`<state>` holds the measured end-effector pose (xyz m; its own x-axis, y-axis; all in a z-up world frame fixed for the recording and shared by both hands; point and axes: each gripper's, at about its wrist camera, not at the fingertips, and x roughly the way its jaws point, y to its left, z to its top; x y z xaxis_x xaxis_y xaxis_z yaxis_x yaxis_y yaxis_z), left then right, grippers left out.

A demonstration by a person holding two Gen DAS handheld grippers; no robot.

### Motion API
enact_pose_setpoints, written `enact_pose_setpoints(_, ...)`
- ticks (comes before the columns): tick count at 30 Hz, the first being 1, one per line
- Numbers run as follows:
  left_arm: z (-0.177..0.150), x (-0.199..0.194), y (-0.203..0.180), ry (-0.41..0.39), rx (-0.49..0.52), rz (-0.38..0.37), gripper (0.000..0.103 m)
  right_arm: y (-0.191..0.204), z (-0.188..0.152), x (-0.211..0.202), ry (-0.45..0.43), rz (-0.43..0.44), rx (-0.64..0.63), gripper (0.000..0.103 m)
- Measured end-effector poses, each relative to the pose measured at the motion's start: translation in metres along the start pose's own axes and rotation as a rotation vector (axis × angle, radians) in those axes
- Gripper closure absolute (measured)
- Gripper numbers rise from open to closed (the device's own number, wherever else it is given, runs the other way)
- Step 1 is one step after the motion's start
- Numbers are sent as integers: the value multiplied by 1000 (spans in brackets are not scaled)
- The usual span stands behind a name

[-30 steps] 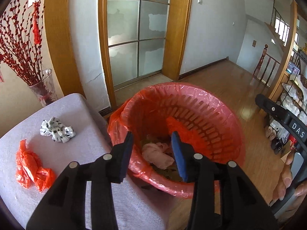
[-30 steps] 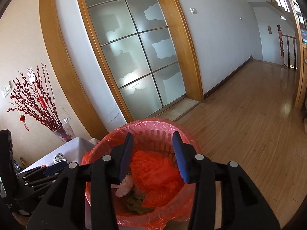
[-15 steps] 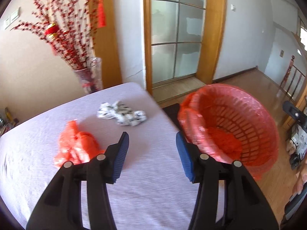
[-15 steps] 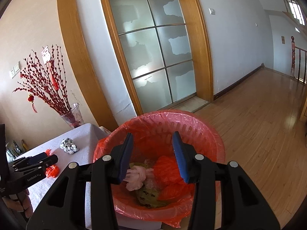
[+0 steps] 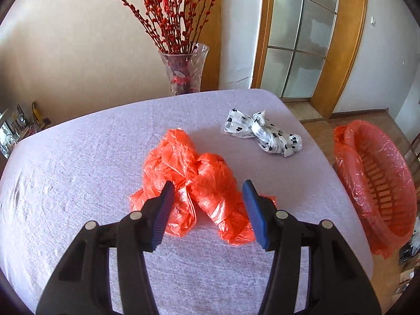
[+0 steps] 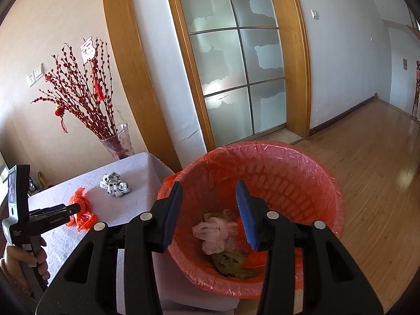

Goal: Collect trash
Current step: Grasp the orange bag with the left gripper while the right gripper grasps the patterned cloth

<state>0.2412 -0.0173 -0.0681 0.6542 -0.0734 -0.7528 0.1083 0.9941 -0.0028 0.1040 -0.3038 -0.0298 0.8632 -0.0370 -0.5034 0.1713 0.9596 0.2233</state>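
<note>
Left gripper [image 5: 207,204] now over orange bag [image 5: 194,181], apparently untouched

Beige wall [image 5: 78,52], frosted-glass door [image 6: 236,78] – wood-framed, glossy wooden floor [image 6: 380,183] (sunlit), cloth-covered table [image 5: 78,170]

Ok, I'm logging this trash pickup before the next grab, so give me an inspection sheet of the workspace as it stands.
Surface: table under a wrinkled pale lilac cloth.
Job's things: crumpled orange plastic bag mid-table; knotted white bag with black spots beyond it; red-lined basket bin off the table's edge, already holding a pink bag and other scraps.
Clutter: glass vase of red berry branches at the table's far edge.
Grippers: left gripper has just been opening, jaws apart around the near end of the orange bag, not pressing it; right gripper open and empty over the bin.
Cables: nothing seen.
Surroundings: frosted glass door, wooden floor.
</note>
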Motion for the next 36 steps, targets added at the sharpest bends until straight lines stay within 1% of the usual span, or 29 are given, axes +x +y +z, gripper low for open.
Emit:
enact_pose_setpoints(4,1,5,-1,8,-3,-5,50,6,-1,4,12,4,-13,59)
enact_pose_setpoints(8,4,10,-4,16,7,20,50,9,-3,6,20,6,-18,59)
enact_pose_setpoints(11,4,21,-8,48,9,48,50,11,-4,7,24,9,-20,59)
enact_pose_setpoints(13,3,31,-8,77,6,62,66,12,-4,8,27,13,-22,59)
enact_pose_setpoints(14,3,33,-7,79,3,65,67,13,-4,8,27,14,-24,59)
enact_pose_setpoints(16,4,32,-4,71,-2,62,75,16,-4,8,30,17,-31,59)
enact_pose_setpoints(18,4,28,1,68,-8,50,79,20,-4,9,32,23,-38,59)
enact_pose_setpoints(19,4,26,4,65,-5,52,81,23,-3,10,34,30,-42,59)
enact_pose_setpoints(21,3,19,11,53,-3,58,81,30,-2,12,36,46,-50,59)
enact_pose_setpoints(27,0,-4,56,27,-50,86,81,68,1,28,70,116,-106,59)
enact_pose_setpoints(31,1,-14,89,4,-88,114,81,107,0,51,124,172,-161,60)
enact_pose_setpoints(33,0,-18,104,-4,-106,126,81,125,-1,63,153,199,-181,63)
enact_pose_setpoints(36,0,-20,124,-14,-125,140,81,154,-3,85,204,227,-224,71)
